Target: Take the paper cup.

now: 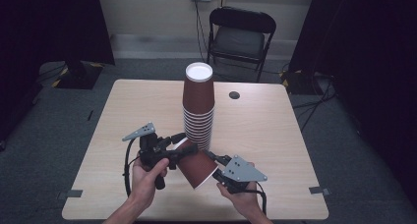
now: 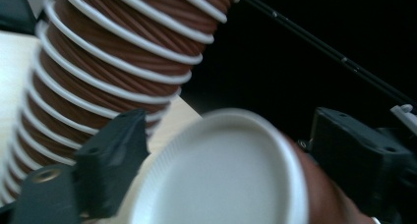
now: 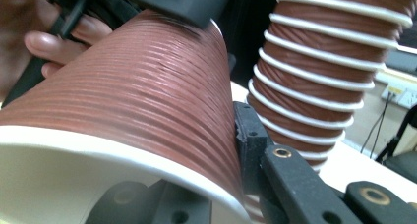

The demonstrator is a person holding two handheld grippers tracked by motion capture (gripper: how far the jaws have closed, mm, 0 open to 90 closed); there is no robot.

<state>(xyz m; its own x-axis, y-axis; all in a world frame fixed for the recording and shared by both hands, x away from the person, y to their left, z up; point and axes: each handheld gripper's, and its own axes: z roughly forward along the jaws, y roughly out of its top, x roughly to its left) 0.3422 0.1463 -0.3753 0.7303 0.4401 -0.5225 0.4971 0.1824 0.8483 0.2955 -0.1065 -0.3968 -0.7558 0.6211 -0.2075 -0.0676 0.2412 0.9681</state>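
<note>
A tall stack of upside-down brown ribbed paper cups (image 1: pixel 198 106) with white rims stands mid-table. In front of it a single brown cup (image 1: pixel 196 167) lies on its side in the air between both grippers. My left gripper (image 1: pixel 179 145) is shut across the cup's closed end. Its white bottom (image 2: pixel 221 175) sits between the jaws, and the stack (image 2: pixel 113 52) rises just behind. My right gripper (image 1: pixel 216 161) is shut on the cup's open rim, with one finger (image 3: pixel 251 135) against the cup's outer wall (image 3: pixel 137 101). The other finger is hidden. The stack (image 3: pixel 324 62) stands close on the right.
The light wooden table (image 1: pixel 137 101) has a small black grommet (image 1: pixel 234 95) behind the stack and tape marks near its front corners. A black folding chair (image 1: pixel 238 37) stands beyond the far edge. Dark curtains hang on both sides.
</note>
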